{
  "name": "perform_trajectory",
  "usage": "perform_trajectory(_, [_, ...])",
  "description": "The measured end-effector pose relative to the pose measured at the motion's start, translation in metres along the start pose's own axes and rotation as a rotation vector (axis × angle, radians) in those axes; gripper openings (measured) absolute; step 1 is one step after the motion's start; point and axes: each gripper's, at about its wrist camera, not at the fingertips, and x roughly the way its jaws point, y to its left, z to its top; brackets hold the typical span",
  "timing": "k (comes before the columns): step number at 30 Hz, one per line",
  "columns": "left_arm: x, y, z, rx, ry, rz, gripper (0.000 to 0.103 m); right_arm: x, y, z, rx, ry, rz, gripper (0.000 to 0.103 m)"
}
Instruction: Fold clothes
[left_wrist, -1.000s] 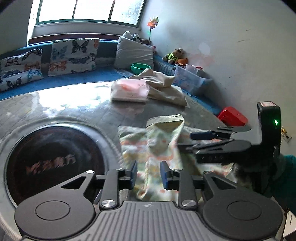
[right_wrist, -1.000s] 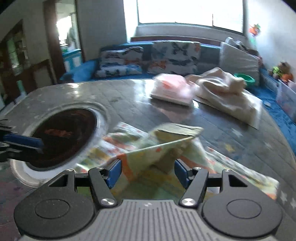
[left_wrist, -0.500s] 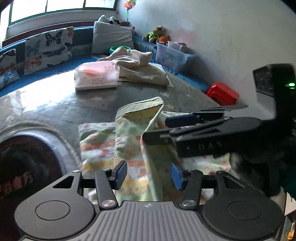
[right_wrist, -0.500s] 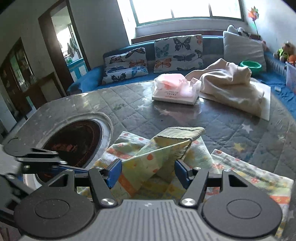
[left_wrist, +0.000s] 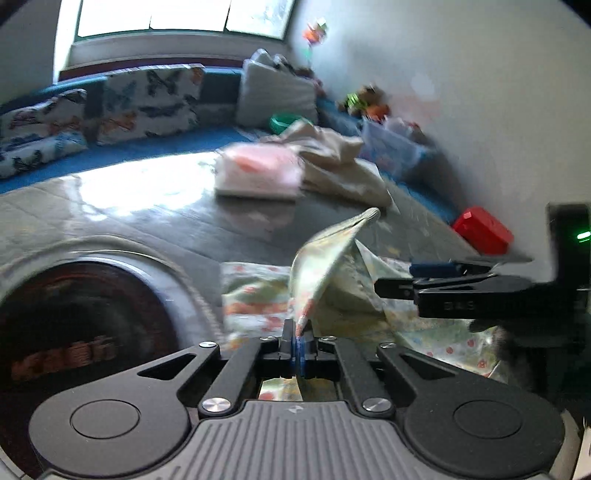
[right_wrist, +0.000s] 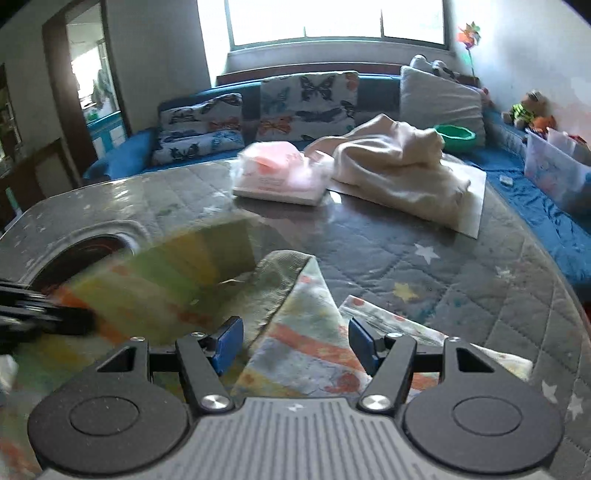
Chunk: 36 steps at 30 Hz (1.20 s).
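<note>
A pastel printed garment (left_wrist: 332, 251) lies on the grey quilted table (right_wrist: 443, 266), one fold pulled up into a ridge. My left gripper (left_wrist: 298, 343) is shut on the near end of that ridge, and cloth shows between its blue pads. In the right wrist view the left gripper (right_wrist: 55, 317) is a blurred dark shape at the left edge. My right gripper (right_wrist: 295, 343) stands open over the garment (right_wrist: 295, 291), a fold lying between its pads without being pressed. It also appears from the side as the right gripper (left_wrist: 393, 277), just right of the ridge.
A folded pink pile (right_wrist: 280, 173) and a crumpled beige garment (right_wrist: 399, 173) lie at the table's far side. A round dark inset (left_wrist: 74, 332) fills the table's left. A red box (left_wrist: 484, 229), a clear bin (right_wrist: 554, 173) and cushions (right_wrist: 306, 99) line the blue sofa.
The left jaws have shut on a fold of the garment, drawing it into a taut ridge. The right gripper has stayed open and shifted slightly over the cloth.
</note>
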Motion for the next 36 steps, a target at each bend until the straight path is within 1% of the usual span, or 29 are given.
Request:
perform_trajectory(4, [-0.032, 0.024, -0.012, -0.054, -0.034, 0.057, 0.002, 0.012, -0.003, -0.003, 0.032, 0.017, -0.019, 0.061])
perform_trajectory(6, [-0.046, 0.037, -0.02, -0.082, -0.045, 0.094, 0.002, 0.014, -0.002, -0.005, 0.02, 0.014, -0.039, 0.053])
perform_trajectory(8, [-0.058, 0.049, -0.031, -0.109, -0.049, 0.121, 0.002, 0.012, -0.003, -0.006, 0.017, 0.009, -0.057, 0.032])
perform_trajectory(9, [-0.064, 0.056, -0.036, -0.124, -0.049, 0.137, 0.002, 0.01, -0.003, -0.006, 0.017, 0.006, -0.066, 0.027])
perform_trajectory(10, [-0.07, 0.062, -0.041, -0.138, -0.05, 0.153, 0.002, 0.007, -0.003, -0.007, 0.017, -0.001, -0.075, 0.015])
perform_trajectory(11, [-0.074, 0.067, -0.046, -0.152, -0.053, 0.165, 0.002, 0.003, -0.002, -0.008, 0.016, -0.01, -0.086, 0.009])
perform_trajectory(14, [-0.088, 0.08, -0.061, -0.199, -0.056, 0.197, 0.002, -0.01, -0.001, -0.012, 0.011, -0.043, -0.117, 0.007])
perform_trajectory(17, [-0.1, 0.091, -0.074, -0.233, -0.061, 0.22, 0.002, -0.036, 0.001, -0.023, 0.007, -0.103, -0.151, 0.006])
perform_trajectory(21, [-0.113, 0.102, -0.094, -0.268, -0.048, 0.238, 0.002, -0.085, -0.001, -0.052, 0.05, -0.18, -0.202, 0.006])
perform_trajectory(25, [-0.118, 0.106, -0.107, -0.284, -0.026, 0.241, 0.002, -0.135, -0.007, -0.09, 0.121, -0.203, -0.281, 0.006])
perform_trajectory(27, [-0.121, 0.103, -0.11, -0.275, -0.02, 0.244, 0.002, -0.155, -0.013, -0.109, 0.165, -0.181, -0.328, 0.006])
perform_trajectory(30, [-0.121, 0.098, -0.117, -0.27, 0.0, 0.239, 0.002, -0.174, -0.024, -0.14, 0.251, -0.101, -0.389, 0.006])
perform_trajectory(32, [-0.12, 0.097, -0.121, -0.267, 0.03, 0.232, 0.002, -0.178, -0.029, -0.158, 0.294, -0.014, -0.405, 0.006])
perform_trajectory(33, [-0.118, 0.095, -0.123, -0.263, 0.046, 0.228, 0.002, -0.178, -0.029, -0.165, 0.307, 0.012, -0.412, 0.007])
perform_trajectory(35, [-0.117, 0.095, -0.124, -0.257, 0.056, 0.225, 0.003, -0.184, -0.027, -0.17, 0.318, 0.014, -0.439, 0.01])
perform_trajectory(36, [-0.118, 0.096, -0.122, -0.253, 0.056, 0.222, 0.005, -0.187, -0.026, -0.168, 0.318, 0.005, -0.452, 0.011])
